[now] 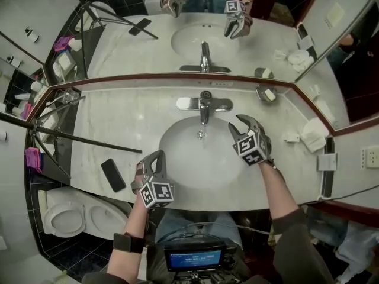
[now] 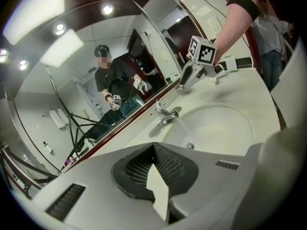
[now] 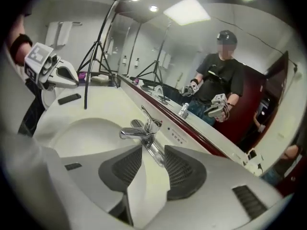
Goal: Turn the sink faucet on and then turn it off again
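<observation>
Only the left gripper view shows the left claw [image 2: 154, 153] closed.

Bright, even indoor light. Sources: ceiling lamps [image 2: 107, 8], panel light [image 3: 188, 11]; small glare spots. Chrome faucet [image 3: 136, 132] glints. Bench [image 1: 118, 123] shadows faint. Both gripper views fisheye, corners black, edges bent; right gripper view slightly soft, perhaps motion blur.

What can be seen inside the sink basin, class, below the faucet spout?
Only a small metal drain shows inside the white basin, below the faucet. The open right gripper covers part of the basin's right wall, so that patch cannot be checked.
</observation>
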Motion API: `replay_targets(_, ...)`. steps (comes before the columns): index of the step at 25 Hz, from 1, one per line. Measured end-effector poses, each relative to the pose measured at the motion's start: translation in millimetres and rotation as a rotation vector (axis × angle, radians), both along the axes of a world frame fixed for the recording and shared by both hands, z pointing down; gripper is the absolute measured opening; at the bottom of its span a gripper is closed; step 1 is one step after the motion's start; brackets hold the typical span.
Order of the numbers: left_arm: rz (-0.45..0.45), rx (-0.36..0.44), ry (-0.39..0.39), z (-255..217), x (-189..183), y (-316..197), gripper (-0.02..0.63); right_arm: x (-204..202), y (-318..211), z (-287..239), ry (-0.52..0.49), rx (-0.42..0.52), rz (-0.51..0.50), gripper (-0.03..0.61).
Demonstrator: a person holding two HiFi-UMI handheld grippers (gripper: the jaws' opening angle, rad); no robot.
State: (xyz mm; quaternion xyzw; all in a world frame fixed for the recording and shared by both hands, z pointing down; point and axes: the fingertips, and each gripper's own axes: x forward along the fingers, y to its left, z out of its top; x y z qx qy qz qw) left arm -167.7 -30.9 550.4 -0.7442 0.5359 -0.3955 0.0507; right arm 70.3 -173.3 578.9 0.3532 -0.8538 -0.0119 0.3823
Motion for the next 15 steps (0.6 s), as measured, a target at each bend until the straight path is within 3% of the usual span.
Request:
replay_targets(5, 0.003, -0.008, 0.007, 6.8, 2.6, -2.3, 0.0, -33.7, -26.5, 13.9, 0.131, 0.094, -0.149, 0.184)
replay_targets(15, 0.015, -0.018, 0.0, 17.7, 0.2, -3.2, 0.0, -90.8, -61.7, 28.1, 0.277, 0.245, -0.371, 0.184)
